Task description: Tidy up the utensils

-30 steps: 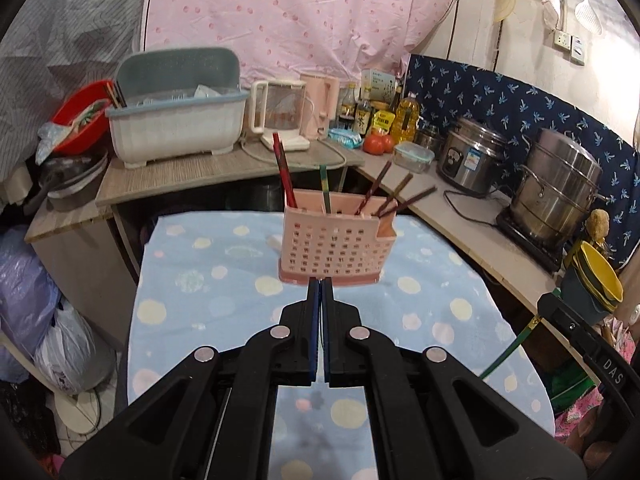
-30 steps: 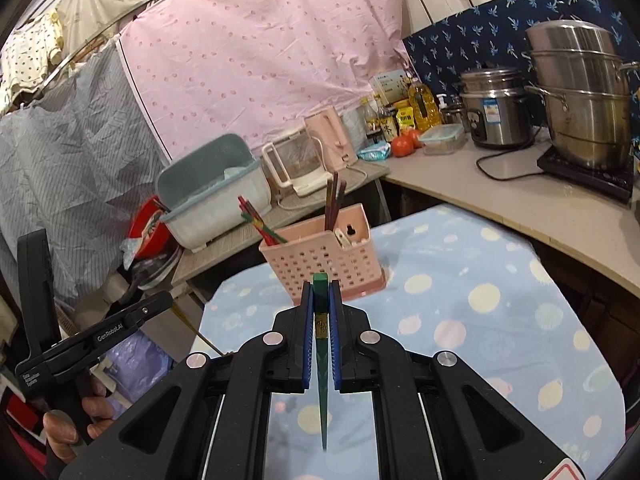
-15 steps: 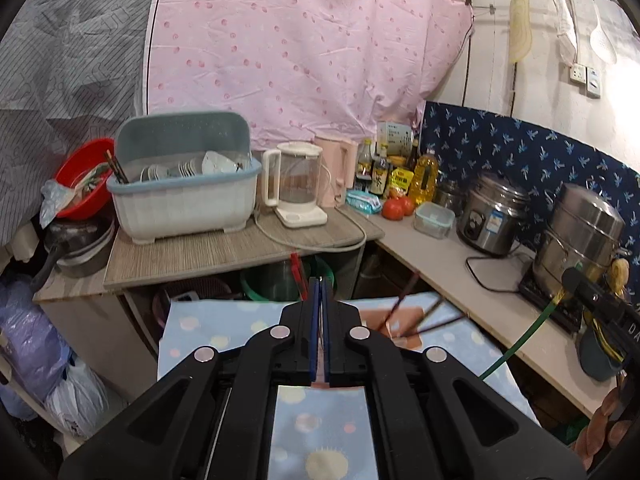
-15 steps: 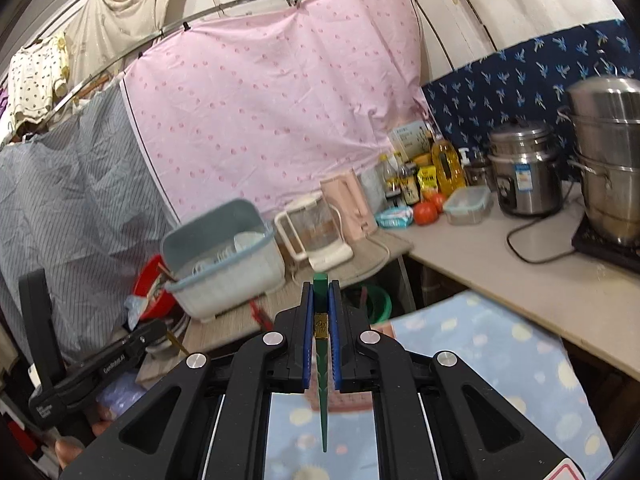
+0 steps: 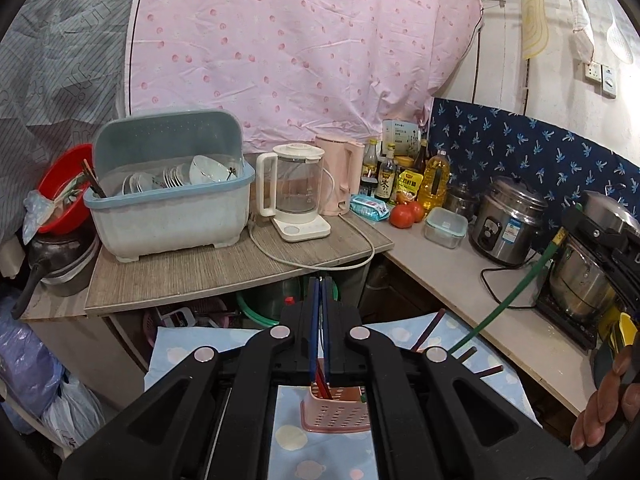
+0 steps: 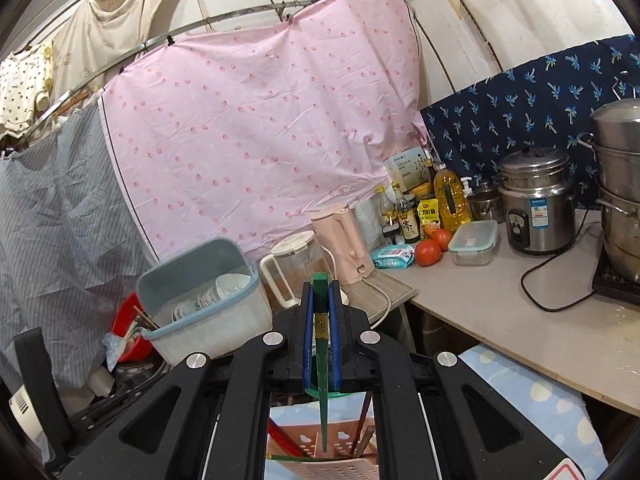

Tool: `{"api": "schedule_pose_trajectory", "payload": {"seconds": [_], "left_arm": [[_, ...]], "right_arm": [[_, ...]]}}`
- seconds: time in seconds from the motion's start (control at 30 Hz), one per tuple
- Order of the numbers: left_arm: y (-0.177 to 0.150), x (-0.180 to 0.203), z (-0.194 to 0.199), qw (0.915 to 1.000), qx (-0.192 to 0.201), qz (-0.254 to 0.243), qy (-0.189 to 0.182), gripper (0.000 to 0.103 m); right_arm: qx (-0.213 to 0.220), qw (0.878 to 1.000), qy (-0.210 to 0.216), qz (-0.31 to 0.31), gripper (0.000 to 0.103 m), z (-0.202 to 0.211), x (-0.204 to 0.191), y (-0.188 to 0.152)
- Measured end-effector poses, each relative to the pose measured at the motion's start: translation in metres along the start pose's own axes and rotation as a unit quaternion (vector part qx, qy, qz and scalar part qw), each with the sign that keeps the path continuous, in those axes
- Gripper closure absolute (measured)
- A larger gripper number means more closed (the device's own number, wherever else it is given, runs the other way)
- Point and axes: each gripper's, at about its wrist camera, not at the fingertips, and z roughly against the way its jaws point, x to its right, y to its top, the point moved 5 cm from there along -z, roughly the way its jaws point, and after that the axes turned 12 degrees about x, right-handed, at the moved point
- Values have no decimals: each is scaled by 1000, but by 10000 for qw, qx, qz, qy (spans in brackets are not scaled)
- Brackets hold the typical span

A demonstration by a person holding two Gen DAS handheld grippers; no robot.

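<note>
Green chopstick [image 6: 321, 344] sits clamped in our right gripper [image 6: 321, 280]; our empty left gripper [image 5: 320, 280] has closed jaws, half hiding the pink basket [image 5: 336, 412].

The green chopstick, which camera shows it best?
The right wrist view: the green chopstick runs down the middle, clamped in the right hand-held gripper, tip over the pink basket. The left wrist view shows only a thin slanted green shaft at the right.
</note>
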Motion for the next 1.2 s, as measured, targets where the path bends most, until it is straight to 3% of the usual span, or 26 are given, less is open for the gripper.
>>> {"api": "schedule_pose_trajectory", "payload": {"seconds": [0.37,0.77,0.83,0.9,0.97,1.2], "left_arm": [[-28,-4,-37,9994,-342,38,52,102],[-40,-3,-52,9988,-489,68,64,101],[-40,-3,-50,9989,-449,83,86,101],[-40,-3,-49,9989,-460,86,93,96],[-40,-4,-47,9989,-448,103,134,79],[-37,0,-33,9992,-364,82,146,78]], "right_arm": [[-596,9982,-52,70,96,-43,8,-56],[-855,9963,-74,110,95,-54,13,-77],[-845,9963,-110,97,86,-52,14,-79],[-811,9966,-145,81,75,-49,16,-79],[-794,9967,-147,60,72,-46,17,-79],[-782,9968,-119,152,72,-27,13,-78]]}}
